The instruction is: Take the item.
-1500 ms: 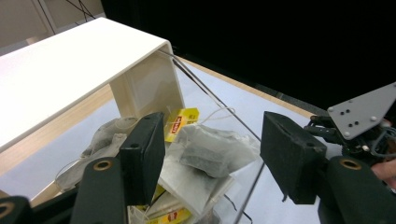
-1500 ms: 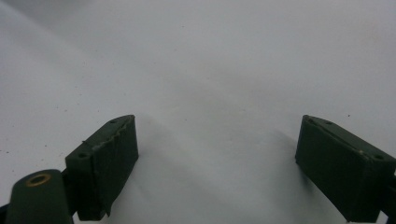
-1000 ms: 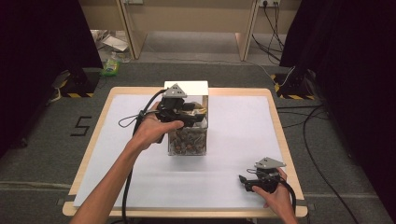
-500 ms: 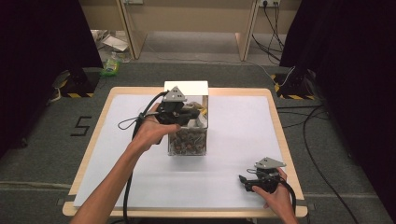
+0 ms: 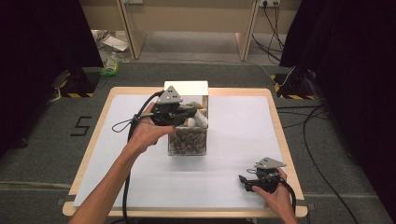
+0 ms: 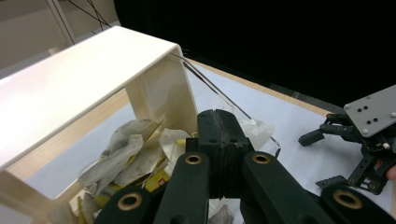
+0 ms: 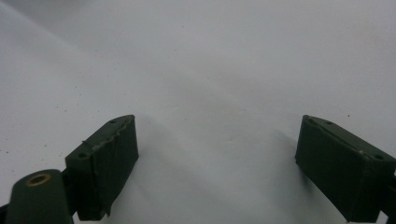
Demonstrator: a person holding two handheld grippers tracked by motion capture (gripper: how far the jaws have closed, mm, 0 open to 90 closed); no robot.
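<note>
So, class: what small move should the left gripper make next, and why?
Probably lift the left gripper a little. Its jaws are shut over the tea bags in the box, so a slight rise would show whether one is caught.

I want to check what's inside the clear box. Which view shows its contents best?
The left gripper view: crumpled tea-bag-like sachets lie close up inside the clear box, past the shut left gripper. The high view shows the box whole, its contents small. The right gripper view looks at white table cover.
</note>
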